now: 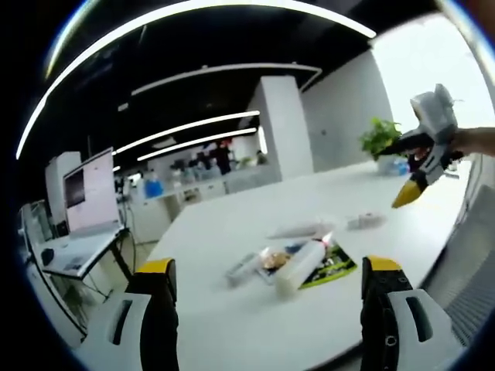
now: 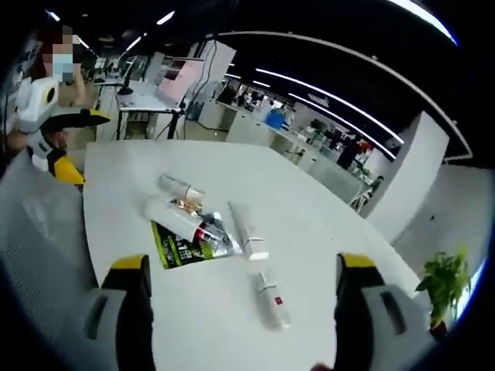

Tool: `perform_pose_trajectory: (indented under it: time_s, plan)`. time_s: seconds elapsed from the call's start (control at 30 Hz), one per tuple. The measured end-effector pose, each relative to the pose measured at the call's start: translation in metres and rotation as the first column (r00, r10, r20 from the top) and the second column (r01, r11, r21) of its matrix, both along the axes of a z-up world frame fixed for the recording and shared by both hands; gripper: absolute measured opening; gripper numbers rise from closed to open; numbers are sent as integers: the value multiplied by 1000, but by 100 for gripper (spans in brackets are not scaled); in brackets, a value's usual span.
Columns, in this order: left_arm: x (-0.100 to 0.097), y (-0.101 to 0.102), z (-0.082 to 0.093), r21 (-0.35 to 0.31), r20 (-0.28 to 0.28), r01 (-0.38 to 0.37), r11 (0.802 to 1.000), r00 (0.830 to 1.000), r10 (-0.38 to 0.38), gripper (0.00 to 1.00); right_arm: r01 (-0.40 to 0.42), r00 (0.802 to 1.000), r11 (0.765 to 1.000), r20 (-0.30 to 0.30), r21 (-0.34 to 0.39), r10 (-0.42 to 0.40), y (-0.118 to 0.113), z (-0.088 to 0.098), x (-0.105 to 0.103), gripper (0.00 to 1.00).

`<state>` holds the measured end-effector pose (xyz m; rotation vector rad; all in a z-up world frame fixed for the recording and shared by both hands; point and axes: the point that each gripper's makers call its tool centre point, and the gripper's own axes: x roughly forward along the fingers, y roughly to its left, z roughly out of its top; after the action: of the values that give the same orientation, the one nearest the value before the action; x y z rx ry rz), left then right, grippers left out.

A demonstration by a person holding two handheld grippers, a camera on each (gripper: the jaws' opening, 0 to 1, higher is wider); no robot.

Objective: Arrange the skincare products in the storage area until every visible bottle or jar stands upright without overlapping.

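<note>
Here | left hand-held gripper (image 1: 267,282) wide open, empty | right hand-held gripper (image 2: 241,282) likewise | potted plant (image 2: 443,287)

Tube (image 1: 300,267) label blurred, text unreadable

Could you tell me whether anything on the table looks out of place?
Yes. The tubes all lie flat on the white table instead of standing. One white tube rests on the green packet, overlapping it. Another small tube lies apart, nearer the right hand-held gripper.
</note>
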<state>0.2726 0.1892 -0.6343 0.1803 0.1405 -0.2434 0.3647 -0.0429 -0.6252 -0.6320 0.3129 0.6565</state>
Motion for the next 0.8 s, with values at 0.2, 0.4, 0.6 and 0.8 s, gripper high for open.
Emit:
perform_pose_trajectory:
  time_s: [0.2, 0.4, 0.6, 0.8]
  plan:
    - [0, 0, 1, -2, 9, 0, 1000, 1000, 0, 97, -39, 997, 999, -69, -20, 37, 8, -14, 32, 100]
    - [0, 1, 3, -5, 21, -6, 1000, 1000, 6, 97, -73, 989, 997, -128, -30, 68, 14, -22, 61, 93]
    - [1, 6, 2, -7, 32, -19, 1000, 999, 19, 97, -77, 982, 995, -176, -58, 65, 22, -32, 87, 89]
    - [1, 7, 1, -6, 34, -19, 1000, 999, 19, 97, -102, 972, 986, -223, -133, 70, 31, -50, 118, 79]
